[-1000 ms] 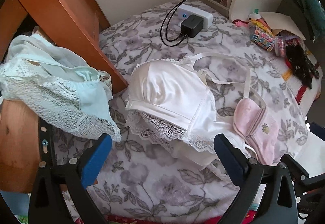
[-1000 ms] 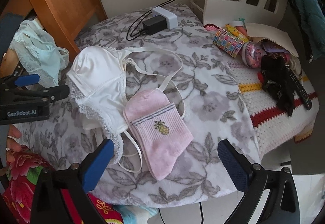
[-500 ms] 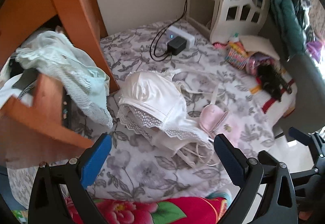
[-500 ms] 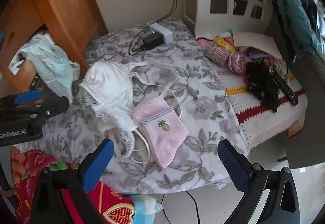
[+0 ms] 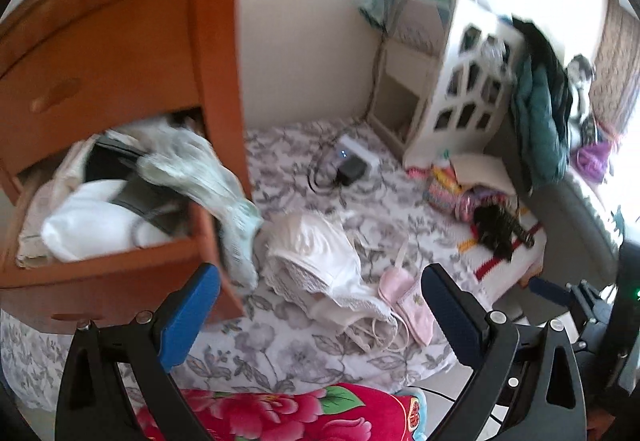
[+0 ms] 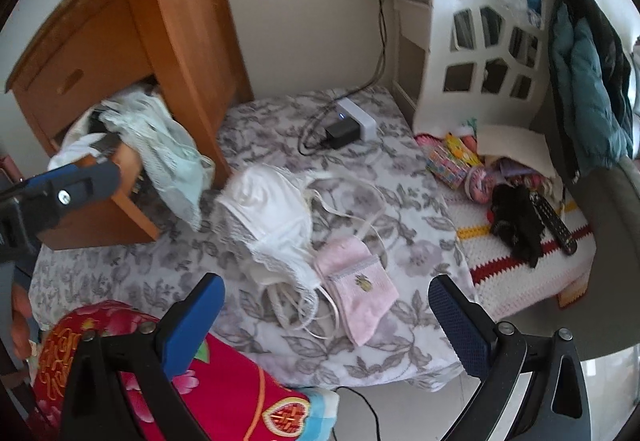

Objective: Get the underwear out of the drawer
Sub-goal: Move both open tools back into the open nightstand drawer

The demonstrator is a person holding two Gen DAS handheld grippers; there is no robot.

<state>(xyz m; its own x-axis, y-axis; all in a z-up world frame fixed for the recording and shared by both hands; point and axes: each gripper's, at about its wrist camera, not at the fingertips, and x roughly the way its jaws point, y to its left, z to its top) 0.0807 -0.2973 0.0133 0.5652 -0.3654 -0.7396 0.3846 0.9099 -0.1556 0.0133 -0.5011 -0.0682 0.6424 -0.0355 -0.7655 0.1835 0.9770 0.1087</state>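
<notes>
Holding both tongs wide open and empty — left gripper (image 5: 320, 305), right gripper (image 6: 326, 315); mint lace underwear (image 6: 168, 157) drapes over the open drawer (image 6: 120, 201) edge; no legible writing — only a pineapple-stitched pink sock (image 6: 360, 293).

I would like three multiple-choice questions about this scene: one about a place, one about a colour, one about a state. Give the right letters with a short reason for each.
1. Where does the pink sock lie?
A. in the drawer
B. on the floral bedspread, beside the white bra
C. on the floor

2. What colour are the lace panties that hang over the drawer edge?
A. pale mint green
B. black
C. red

3. How is the right gripper?
A. shut on the sock
B. shut on nothing
C. open

Answers: 1 B, it rests on the bedspread against the bra. 2 A, the fabric is light green. 3 C, the fingers stand wide apart, holding nothing.
</notes>
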